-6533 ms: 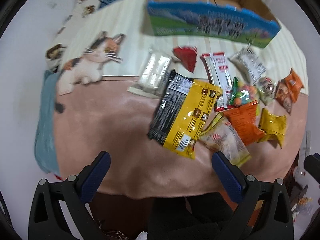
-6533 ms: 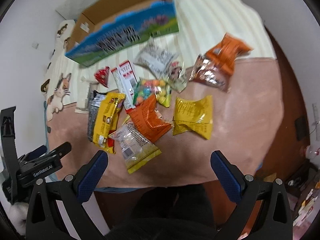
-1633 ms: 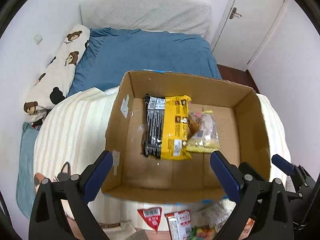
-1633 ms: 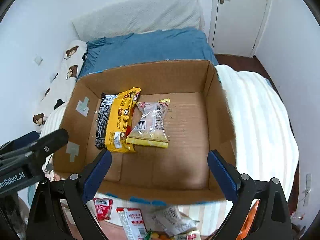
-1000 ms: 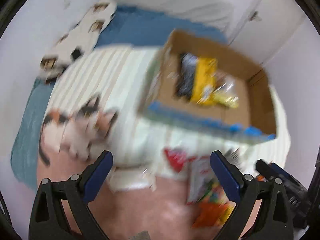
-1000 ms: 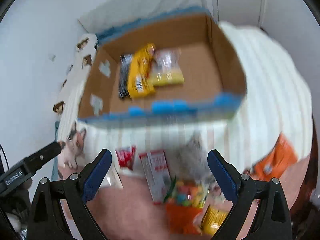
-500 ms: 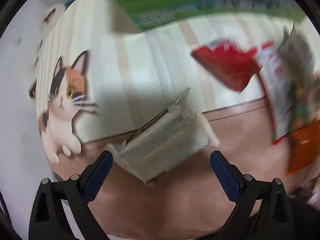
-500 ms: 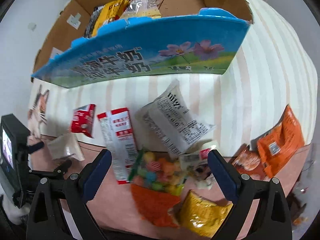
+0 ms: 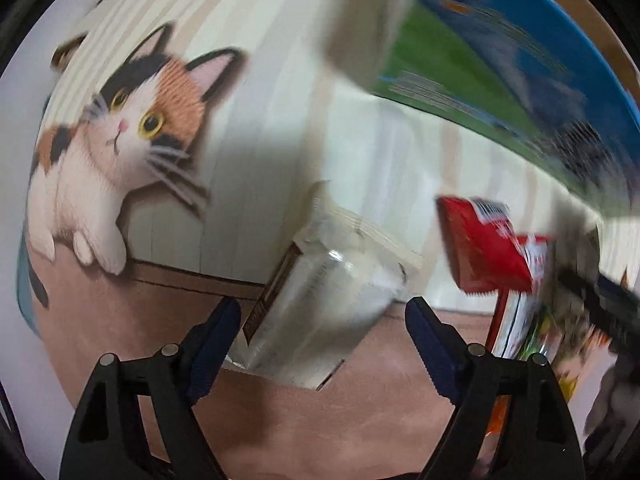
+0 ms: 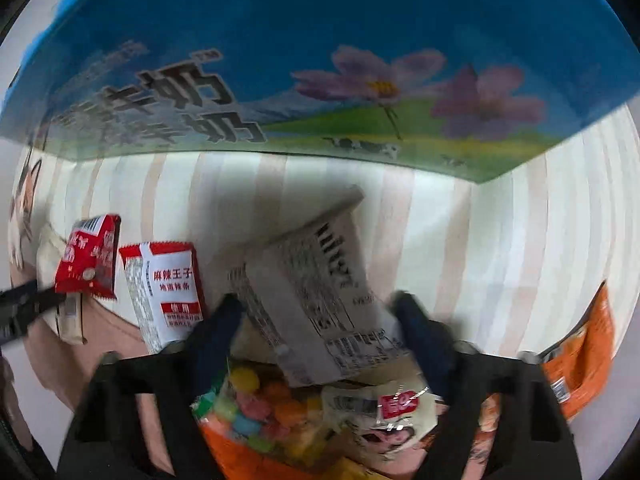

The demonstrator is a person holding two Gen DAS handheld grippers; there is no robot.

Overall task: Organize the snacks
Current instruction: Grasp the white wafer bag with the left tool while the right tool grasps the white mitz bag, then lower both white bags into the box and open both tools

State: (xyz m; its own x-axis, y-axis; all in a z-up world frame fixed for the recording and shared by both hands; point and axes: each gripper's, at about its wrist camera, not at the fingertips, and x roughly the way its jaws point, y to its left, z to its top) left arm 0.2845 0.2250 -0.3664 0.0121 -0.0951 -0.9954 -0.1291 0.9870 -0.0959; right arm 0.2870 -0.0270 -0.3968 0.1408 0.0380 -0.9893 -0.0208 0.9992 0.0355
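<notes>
Down low over the bed now, no longer above the open box as 1.6 s ago. Left gripper [image 9: 322, 330] with jaws wide apart, straddling a clear-wrapped white packet [image 9: 320, 304] that lies tilted across the edge where the striped blanket [image 9: 260, 120] meets the pink blanket [image 9: 320, 420]; closer than half a second ago, the packet now reaching in between the blue pads, whether touching them hard to tell through the blur. Calico cat print [image 9: 116, 128] off to the left, small red packet [image 9: 480, 248] just right of the clear one, printed side of the cardboard box [image 9: 500, 60] looming at upper right. Right gripper [image 10: 316, 320] likewise spread open, set either side of a grey-white printed packet [image 10: 316, 280] lying on the striped blanket just before the box's blue flowered wall [image 10: 320, 60]; much nearer than half a second ago, when the whole pile was in sight. Red-and-white spicy-strip packet [image 10: 164, 284] beside it to the left, colourful candy bag [image 10: 256, 408] and a small white packet with red label [image 10: 380, 408] directly beneath the fingers, orange bag [image 10: 588, 360] at far right. Contact between pads and grey packet not clear.
</notes>
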